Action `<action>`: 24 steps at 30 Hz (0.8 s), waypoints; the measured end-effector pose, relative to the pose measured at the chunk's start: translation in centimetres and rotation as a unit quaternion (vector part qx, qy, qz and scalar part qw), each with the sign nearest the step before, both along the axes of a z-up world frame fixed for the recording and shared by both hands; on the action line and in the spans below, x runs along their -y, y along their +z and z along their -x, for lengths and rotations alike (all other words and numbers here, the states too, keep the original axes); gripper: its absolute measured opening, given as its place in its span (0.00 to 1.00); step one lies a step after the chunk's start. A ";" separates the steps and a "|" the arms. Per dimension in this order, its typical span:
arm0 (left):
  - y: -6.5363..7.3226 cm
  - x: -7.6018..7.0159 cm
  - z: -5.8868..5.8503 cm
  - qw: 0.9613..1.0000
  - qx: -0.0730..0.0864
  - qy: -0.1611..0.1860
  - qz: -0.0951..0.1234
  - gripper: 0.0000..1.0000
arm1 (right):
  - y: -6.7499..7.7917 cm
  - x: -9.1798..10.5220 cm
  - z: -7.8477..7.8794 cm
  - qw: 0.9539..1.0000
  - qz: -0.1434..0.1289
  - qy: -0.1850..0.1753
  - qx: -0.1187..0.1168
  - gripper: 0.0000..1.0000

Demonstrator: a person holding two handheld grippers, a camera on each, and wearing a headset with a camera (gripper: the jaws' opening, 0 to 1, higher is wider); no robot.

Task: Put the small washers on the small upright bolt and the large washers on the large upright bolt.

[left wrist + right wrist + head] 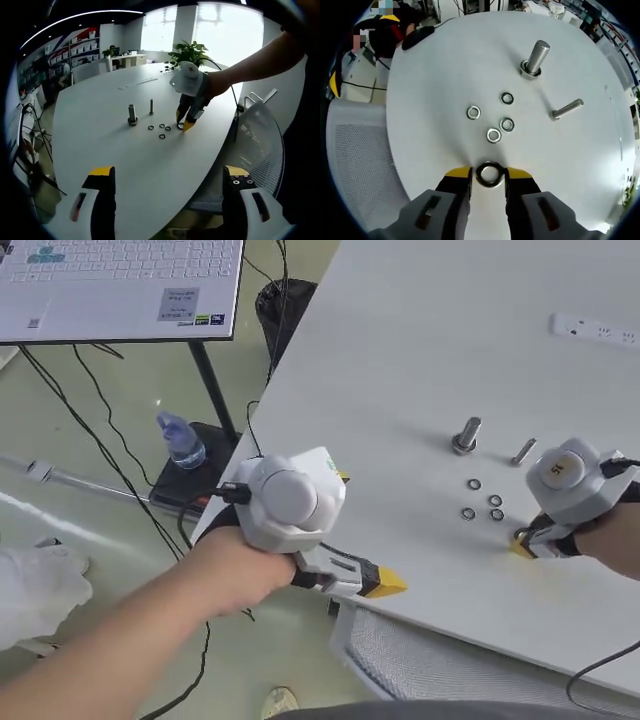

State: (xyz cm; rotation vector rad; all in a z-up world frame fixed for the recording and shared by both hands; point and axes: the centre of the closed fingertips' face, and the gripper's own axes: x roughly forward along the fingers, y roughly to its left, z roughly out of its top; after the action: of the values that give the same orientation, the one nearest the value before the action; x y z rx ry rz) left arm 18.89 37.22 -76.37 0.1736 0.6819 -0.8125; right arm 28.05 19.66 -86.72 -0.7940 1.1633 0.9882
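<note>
On the white table [400, 370] stand a large upright bolt [466, 435] [535, 59] and a thinner small bolt [524, 451] [566, 109]. Several small washers [474, 484] [494, 135] lie loose in front of them. A large washer [490, 174] lies flat on the table, and my right gripper [489, 176] [524, 542] is shut on it, yellow tips against both its sides. My left gripper [388, 583] [168, 172] hovers open at the table's near left edge with nothing between its jaws. In the left gripper view, the right gripper [184, 124] shows tip-down beside the washers [162, 136].
A white power strip [595, 330] lies at the far right of the table. A laptop [120, 285] stands on a stand to the left, with a bottle [182, 440] and cables on the floor. A grey mesh chair [420, 660] [360, 165] sits at the table's near edge.
</note>
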 end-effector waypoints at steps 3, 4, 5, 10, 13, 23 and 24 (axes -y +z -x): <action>-0.2 0.1 0.1 1.000 -0.001 -0.001 -0.001 0.88 | 0.0 -0.1 0.0 1.000 0.002 0.000 -0.001 0.24; -0.2 0.1 0.2 1.000 -0.001 -0.001 -0.001 0.88 | 0.0 -0.1 0.0 1.000 0.003 0.000 -0.001 0.24; -0.2 0.2 0.2 1.000 -0.001 -0.001 0.000 0.88 | 0.0 -0.1 0.0 1.000 0.004 0.002 -0.001 0.24; -0.1 0.3 0.4 1.000 0.000 -0.005 -0.001 0.87 | 0.1 0.0 0.1 1.000 -0.002 0.001 0.001 0.24; 0.1 0.3 0.3 1.000 0.001 -0.004 0.000 0.87 | 0.1 0.1 0.2 1.000 -0.006 0.005 0.001 0.24; 0.3 0.5 0.5 1.000 0.004 -0.006 -0.001 0.87 | 0.1 0.7 0.4 1.000 -0.013 0.004 -0.012 0.27; 0.3 0.4 0.5 1.000 0.004 -0.007 -0.002 0.86 | 0.1 0.8 0.5 1.000 -0.011 0.008 -0.011 0.27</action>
State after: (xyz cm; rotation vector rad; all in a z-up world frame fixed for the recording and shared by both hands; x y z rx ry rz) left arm 18.37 36.79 -76.09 0.1844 0.6760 -0.8230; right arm 27.60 18.90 -86.60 -0.7779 1.1639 1.0239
